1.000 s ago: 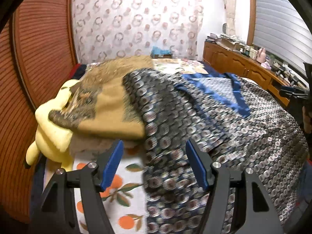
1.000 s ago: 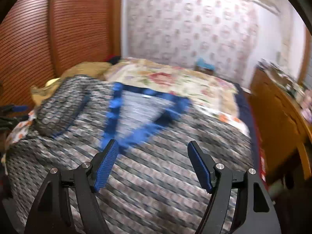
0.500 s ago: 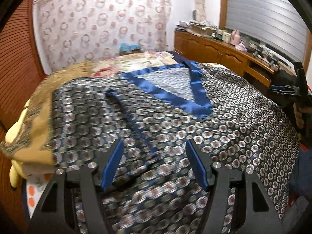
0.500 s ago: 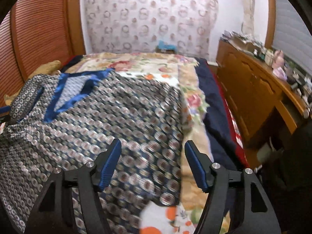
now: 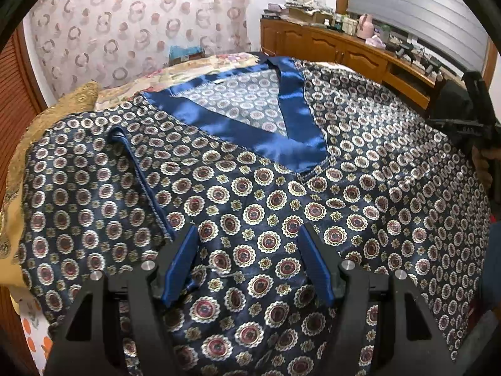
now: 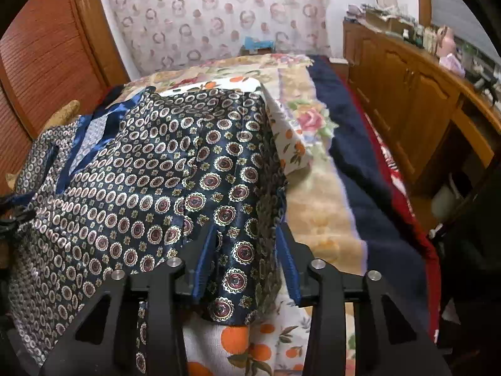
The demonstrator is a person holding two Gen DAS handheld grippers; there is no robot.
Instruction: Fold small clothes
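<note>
A dark blue satin top (image 5: 281, 194) with round medallion print and a plain blue V-neck band (image 5: 300, 131) lies spread on the bed. My left gripper (image 5: 247, 238) is open, low over the top's left front, near a blue-edged sleeve opening (image 5: 137, 169). My right gripper (image 6: 245, 235) is open with its jaws either side of the top's right edge (image 6: 238, 213). The right gripper also shows in the left wrist view (image 5: 479, 119) at the far right.
A bedsheet with an orange-fruit print (image 6: 250, 344) and a floral blanket (image 6: 313, 119) lie under the top. A mustard cushion (image 5: 18, 156) sits at the left. A wooden cabinet (image 6: 422, 94) runs along the right; a patterned curtain (image 5: 141, 25) hangs behind.
Both grippers have swung right and come lower toward the top. The left moved from the cushion side to over the top's front; the right moved to its right edge.
</note>
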